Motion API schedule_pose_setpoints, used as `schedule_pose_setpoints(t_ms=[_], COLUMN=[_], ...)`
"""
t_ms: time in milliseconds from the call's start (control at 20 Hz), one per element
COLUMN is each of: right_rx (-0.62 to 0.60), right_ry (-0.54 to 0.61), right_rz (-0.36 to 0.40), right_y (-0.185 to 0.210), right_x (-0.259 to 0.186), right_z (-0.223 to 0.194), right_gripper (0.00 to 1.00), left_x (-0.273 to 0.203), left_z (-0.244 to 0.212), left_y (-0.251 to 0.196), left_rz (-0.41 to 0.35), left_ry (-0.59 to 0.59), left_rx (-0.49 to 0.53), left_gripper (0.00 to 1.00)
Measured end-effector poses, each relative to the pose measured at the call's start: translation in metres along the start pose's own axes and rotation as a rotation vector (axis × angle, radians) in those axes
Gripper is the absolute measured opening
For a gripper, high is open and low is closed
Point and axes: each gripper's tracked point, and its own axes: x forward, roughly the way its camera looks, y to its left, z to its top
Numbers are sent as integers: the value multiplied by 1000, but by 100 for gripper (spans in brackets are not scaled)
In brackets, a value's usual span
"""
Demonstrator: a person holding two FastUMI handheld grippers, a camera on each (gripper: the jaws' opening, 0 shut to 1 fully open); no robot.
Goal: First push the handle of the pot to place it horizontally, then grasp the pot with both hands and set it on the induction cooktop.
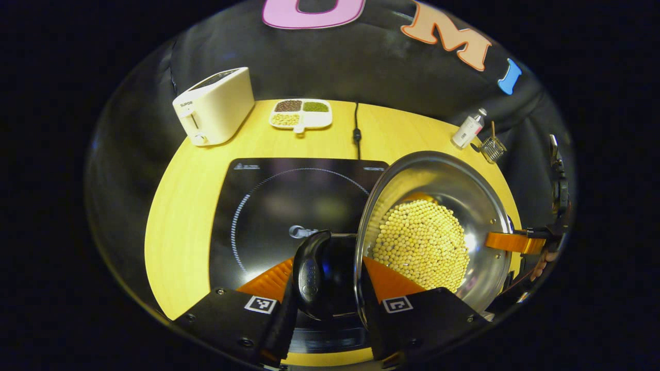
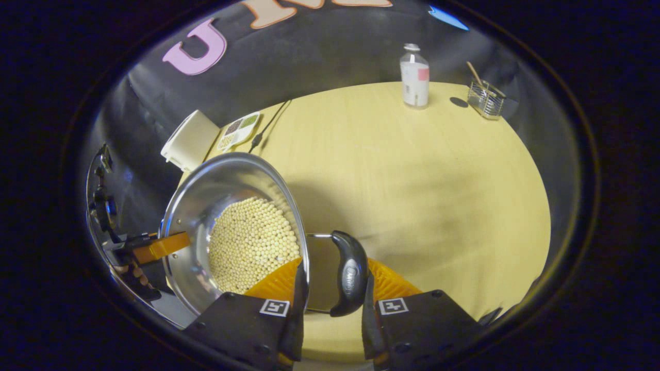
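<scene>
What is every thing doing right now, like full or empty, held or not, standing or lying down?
Pot: tilted, holding pale round beans, gripped at both handles.
Left gripper: fingers on either side of a black handle.
Right gripper: fingers on either side of the other handle.
Induction cooktop: bare; whether it is on cannot be told.
Toaster: upright.
Divided tray: three sections filled.
Bottle: upright, capped.
</scene>
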Motion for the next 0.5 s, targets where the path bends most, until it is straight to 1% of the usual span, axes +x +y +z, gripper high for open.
schedule_pose_setpoints(t_ms=[50,100,150,200,300,350,400,500], right_rx=[11,17,11,2,-1,2,3,12], right_ry=[-7,-19,-14,-4,-6,-8,-3,8], right_rz=[-12,-25,-40,-55,-71,-75,-77,-76], right_y=[0,2,2,2,3,3,4,3], right_x=[-2,-4,-2,-4,-3,-3,-4,-6], right_z=[3,5,5,0,3,3,0,-1], right_gripper=[43,48,43,42,42,48,43,43], left_x=[1,2,3,2,4,4,4,3], left_z=[2,5,5,7,14,17,21,27], left_y=[13,23,35,45,64,72,81,99], left_rz=[-13,-23,-24,-26,-30,-30,-29,-20], left_ry=[-5,-11,-5,-8,-26,-36,-50,-70], left_rx=[4,5,5,6,17,29,43,69], left_gripper=[60,60,60,60,60,60,60,60])
